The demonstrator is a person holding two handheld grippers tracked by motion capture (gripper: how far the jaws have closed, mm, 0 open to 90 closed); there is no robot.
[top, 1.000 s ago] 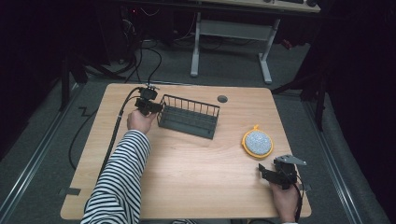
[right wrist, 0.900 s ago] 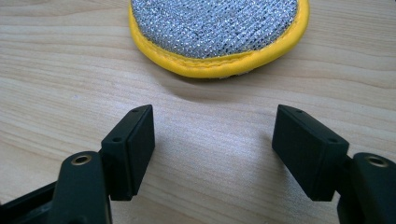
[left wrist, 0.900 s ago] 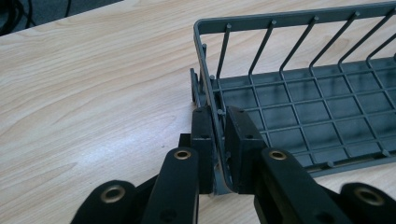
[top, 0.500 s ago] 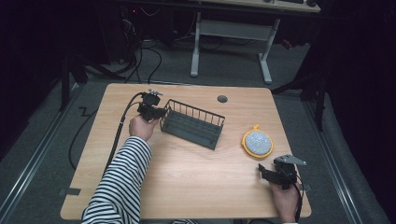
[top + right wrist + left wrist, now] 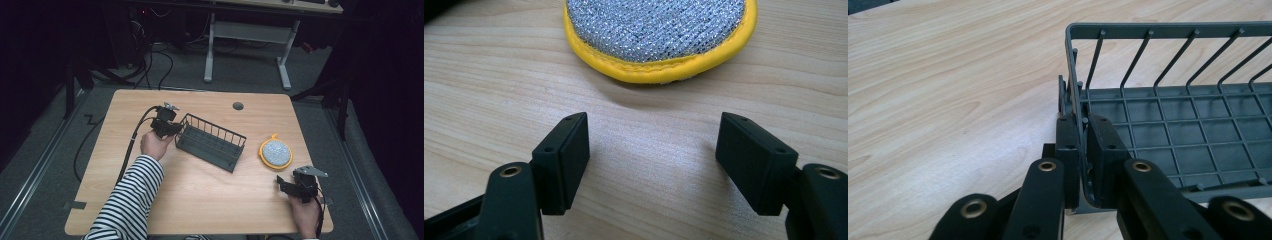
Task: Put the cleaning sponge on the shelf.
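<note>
— Left of centre on the wooden surface (image 5: 200,200): dark wire rack (image 5: 212,142), long axis running diagonally, near end toward the upper left, far end dropping toward the lower right in the high view.

— And the grip?

— Left tool (image 5: 167,127) pinched tight on the rack's short end wall at the upper-left corner; one pad outside the wire, one inside, seen plainly in the left gripper view (image 5: 1082,150). Rack floor a grid, upright wires rising along the long side to a top rail, open side up.

— Position of the holding hand?

— Left hand (image 5: 156,145) just below that corner, striped sleeve (image 5: 130,200) trailing to the bottom edge, cable (image 5: 132,145) looping off toward the surface's left rim.

— The other side?

— Right tool (image 5: 282,184) low at the lower right, pads spread wide and holding nothing, resting near the front edge in the right hand (image 5: 305,215). Just beyond it, a round scouring pad (image 5: 275,152), silver mesh face with a yellow rim, flat on the wood, apart from both the rack's lower-right end and the spread pads. Seen close in the right gripper view (image 5: 659,35), clear of both pads.
</note>
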